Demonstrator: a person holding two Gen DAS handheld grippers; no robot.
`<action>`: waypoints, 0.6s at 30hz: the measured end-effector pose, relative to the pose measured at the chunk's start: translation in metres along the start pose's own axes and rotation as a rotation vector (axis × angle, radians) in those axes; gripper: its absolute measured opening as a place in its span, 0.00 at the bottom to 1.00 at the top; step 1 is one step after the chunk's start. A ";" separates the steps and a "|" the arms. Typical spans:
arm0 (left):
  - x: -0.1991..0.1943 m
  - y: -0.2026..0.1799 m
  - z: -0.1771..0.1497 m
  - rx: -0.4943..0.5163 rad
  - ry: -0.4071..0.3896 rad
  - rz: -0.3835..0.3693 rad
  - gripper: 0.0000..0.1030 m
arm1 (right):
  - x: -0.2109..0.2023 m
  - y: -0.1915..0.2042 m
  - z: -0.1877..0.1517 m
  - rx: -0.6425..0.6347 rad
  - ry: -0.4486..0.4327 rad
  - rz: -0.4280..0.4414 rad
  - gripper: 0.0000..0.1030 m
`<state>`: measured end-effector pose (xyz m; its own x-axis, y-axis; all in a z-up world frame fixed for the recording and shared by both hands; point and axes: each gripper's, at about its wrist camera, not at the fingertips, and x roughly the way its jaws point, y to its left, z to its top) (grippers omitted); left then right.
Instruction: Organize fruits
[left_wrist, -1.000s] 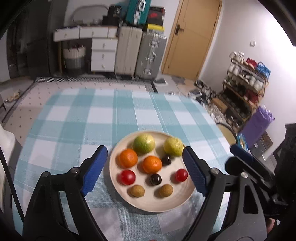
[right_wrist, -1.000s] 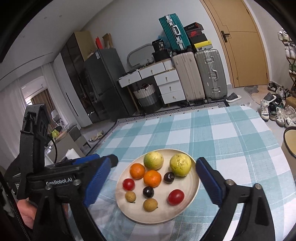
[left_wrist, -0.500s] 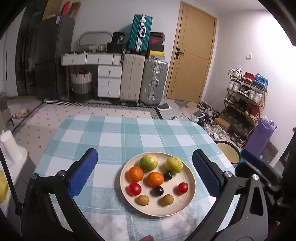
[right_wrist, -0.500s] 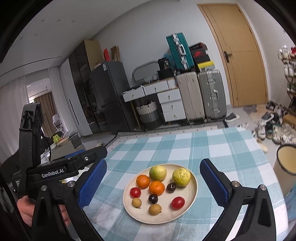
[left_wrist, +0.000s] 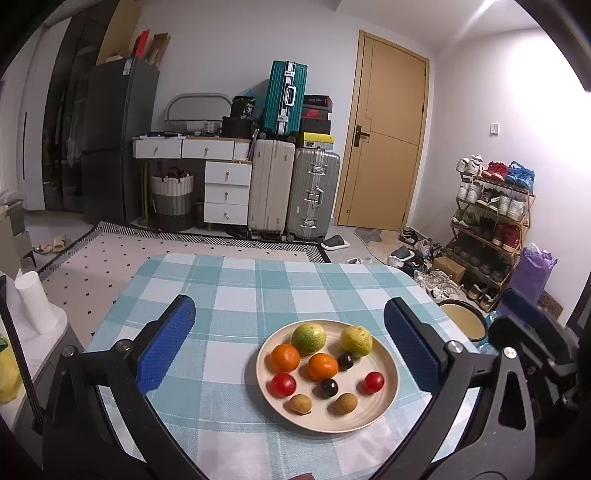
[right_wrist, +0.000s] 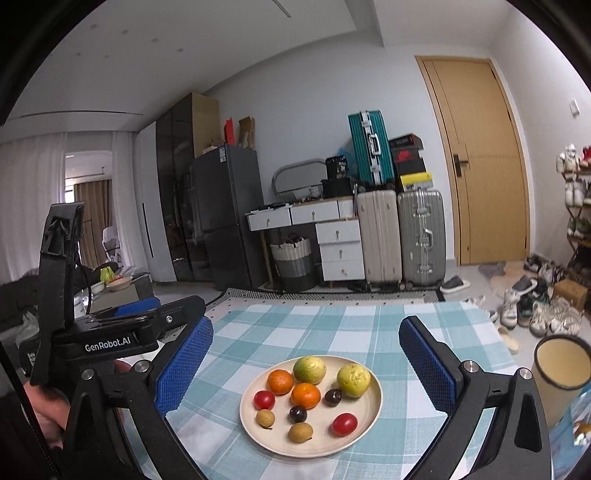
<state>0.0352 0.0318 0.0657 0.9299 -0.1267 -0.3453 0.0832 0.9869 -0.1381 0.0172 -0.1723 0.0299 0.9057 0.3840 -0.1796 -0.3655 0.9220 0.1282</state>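
Observation:
A cream plate (left_wrist: 332, 428) lies on the blue-checked tablecloth (left_wrist: 236, 295). It holds two green-yellow citrus fruits (left_wrist: 308, 338), two oranges (left_wrist: 323, 366), two red tomatoes (left_wrist: 283, 384), two dark plums (left_wrist: 328, 387) and two brown longans (left_wrist: 299, 403). My left gripper (left_wrist: 289, 302) hangs above the near side of the table, open wide, with nothing between its blue pads (left_wrist: 166, 343). In the right wrist view the same plate (right_wrist: 369, 417) lies below my right gripper (right_wrist: 306, 325), which is also open and empty. Both grippers are short of the plate and touch nothing.
A round cream-topped stool (left_wrist: 461, 325) stands just off the table's right edge. A white cup (left_wrist: 35, 308) sits on a low surface to the left. Suitcases (left_wrist: 291, 192), drawers and a shoe rack (left_wrist: 491, 214) line the far walls. A hand (right_wrist: 48, 413) holds the left gripper.
Both grippers have drawn back from the plate and tilted up, so the plate looks smaller and more of the room shows. The left jaws have spread wider.

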 end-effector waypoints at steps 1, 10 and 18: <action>-0.002 0.000 -0.004 0.008 -0.006 0.002 0.99 | -0.002 0.002 -0.002 -0.010 -0.010 -0.004 1.00; -0.004 0.011 -0.049 0.010 0.002 0.033 0.99 | -0.009 0.011 -0.025 -0.080 -0.030 -0.032 1.00; -0.003 0.017 -0.082 0.022 -0.021 0.074 0.99 | -0.009 0.013 -0.052 -0.125 0.009 -0.073 1.00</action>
<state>0.0042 0.0407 -0.0116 0.9411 -0.0512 -0.3343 0.0214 0.9955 -0.0923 -0.0074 -0.1609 -0.0179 0.9291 0.3157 -0.1925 -0.3231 0.9463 -0.0074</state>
